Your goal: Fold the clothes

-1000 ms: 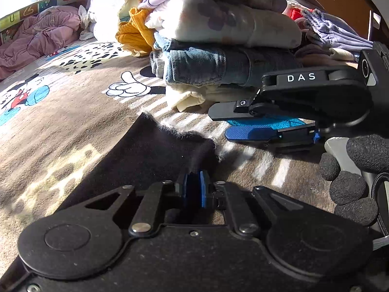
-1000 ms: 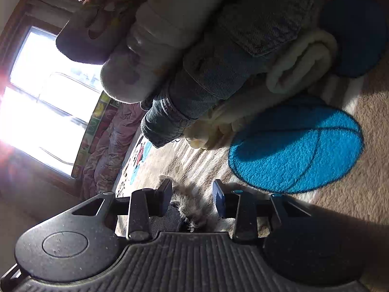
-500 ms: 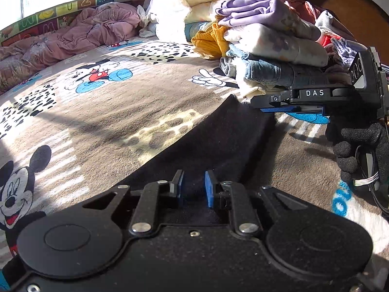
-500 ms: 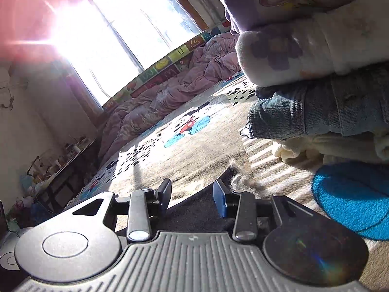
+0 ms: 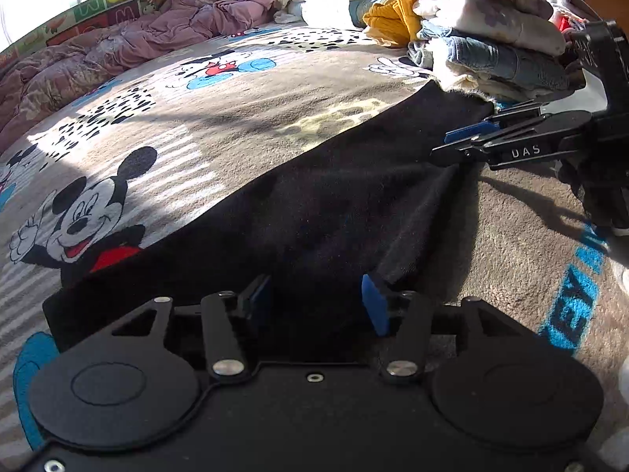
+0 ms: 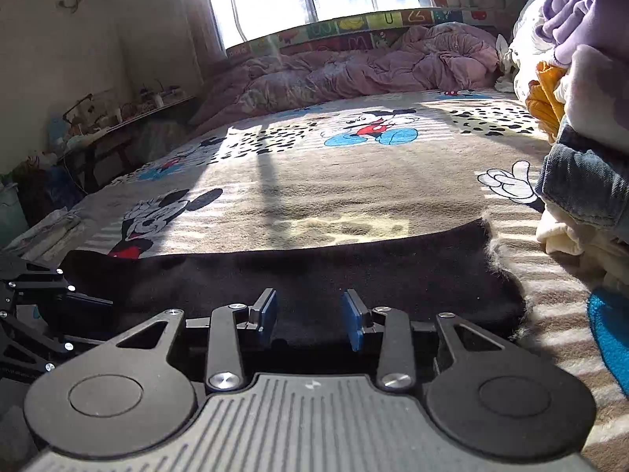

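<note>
A black garment [image 5: 314,204] lies stretched across the Mickey Mouse blanket [image 5: 236,118], its fuzzy far corner close to the pile of folded clothes [image 5: 491,31]. My left gripper [image 5: 316,301] hovers over the garment's near end. Its jaws are opening, and the cloth lies loose between the blue pads [image 5: 373,306]. My right gripper [image 6: 309,316] stands open over the long near edge of the same garment [image 6: 354,275], pressing nothing. In the left wrist view the right gripper [image 5: 444,145] reaches in from the right above the garment's edge. In the right wrist view the left gripper [image 6: 86,314] shows at the far left.
The folded pile [image 6: 582,181] of jeans, cream, yellow and purple pieces rises at the right. A crumpled pink quilt [image 6: 373,67] lies along the far edge under the window. A cluttered side table [image 6: 118,118] stands left of the bed. A gloved hand [image 5: 601,196] holds the right gripper.
My left gripper drew back from the pile along the garment and its jaws went from shut on the cloth to apart. The right gripper rolled upright and pulled away from the pile.
</note>
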The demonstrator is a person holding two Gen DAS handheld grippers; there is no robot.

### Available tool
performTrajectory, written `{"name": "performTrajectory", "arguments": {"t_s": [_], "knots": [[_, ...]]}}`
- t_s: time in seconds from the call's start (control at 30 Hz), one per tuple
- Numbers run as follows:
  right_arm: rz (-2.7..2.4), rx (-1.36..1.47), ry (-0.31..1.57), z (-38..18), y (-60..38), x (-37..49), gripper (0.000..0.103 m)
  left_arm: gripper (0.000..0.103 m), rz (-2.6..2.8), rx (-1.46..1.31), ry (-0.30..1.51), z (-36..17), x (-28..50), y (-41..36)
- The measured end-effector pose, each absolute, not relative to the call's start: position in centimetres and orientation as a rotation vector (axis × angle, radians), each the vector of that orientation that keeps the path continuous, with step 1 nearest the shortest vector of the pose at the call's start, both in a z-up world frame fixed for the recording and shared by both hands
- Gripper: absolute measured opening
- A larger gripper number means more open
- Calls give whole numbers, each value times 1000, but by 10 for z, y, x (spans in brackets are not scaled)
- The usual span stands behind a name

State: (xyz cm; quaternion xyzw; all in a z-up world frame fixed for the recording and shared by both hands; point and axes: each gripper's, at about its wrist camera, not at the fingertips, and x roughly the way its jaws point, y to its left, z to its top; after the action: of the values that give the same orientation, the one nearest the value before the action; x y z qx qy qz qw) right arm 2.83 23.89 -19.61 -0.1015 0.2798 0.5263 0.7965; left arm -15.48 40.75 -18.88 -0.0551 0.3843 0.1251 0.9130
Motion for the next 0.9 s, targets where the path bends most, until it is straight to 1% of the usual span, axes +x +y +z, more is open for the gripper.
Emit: {"name": "performTrajectory", "arguments": {"t_s": [0.03,0.1,0.17,0.2,0.3,0.33,0.4,0.43,0.47,0.5,0.57,0.63,0.67,0.73,0.77,0.83,0.87,0.9], "knots": [[1105,-289,584,-197,244,20,36,47,263,-131,773,-180,-156,411],[1097,-313,520,-188,244,9,36,47,267,-111,709,-165,-154,412],[1146,-325,395,-177,243,-10,37,47,254,-119,679,-159,-144,415],[1176,-342,366,-175,247,-18,37,47,241,-123,672,-160,-138,415],[1213,-463,418,-188,274,-34,37,47,198,-127,698,-176,-106,416],[1203,-484,432,-192,279,-35,37,47,201,-124,779,-187,-92,417],[1192,-453,430,-189,275,-33,38,50,209,-95,797,-188,-84,415],[1182,-430,424,-185,271,-30,38,47,213,-80,800,-187,-80,414],[1163,-405,421,-182,265,-26,38,46,206,-86,761,-182,-81,414],[1141,-355,438,-180,257,-19,39,46,198,-95,716,-175,-81,413],[1089,-198,501,-177,235,3,42,46,169,-112,699,-175,-73,411],[1008,0,577,-177,208,29,44,47,180,-80,798,-193,-57,405],[954,112,624,-180,194,43,47,49,193,-60,796,-195,-57,402],[829,373,765,-194,162,73,69,49,230,-41,763,-190,-65,397],[793,496,842,-205,149,85,73,48,244,-49,731,-185,-73,395],[779,648,949,-222,135,101,73,48,254,-70,679,-174,-89,388],[788,654,960,-223,136,104,74,48,248,-84,663,-170,-98,384],[796,655,971,-223,138,107,77,48,243,-97,647,-166,-106,380]]}}
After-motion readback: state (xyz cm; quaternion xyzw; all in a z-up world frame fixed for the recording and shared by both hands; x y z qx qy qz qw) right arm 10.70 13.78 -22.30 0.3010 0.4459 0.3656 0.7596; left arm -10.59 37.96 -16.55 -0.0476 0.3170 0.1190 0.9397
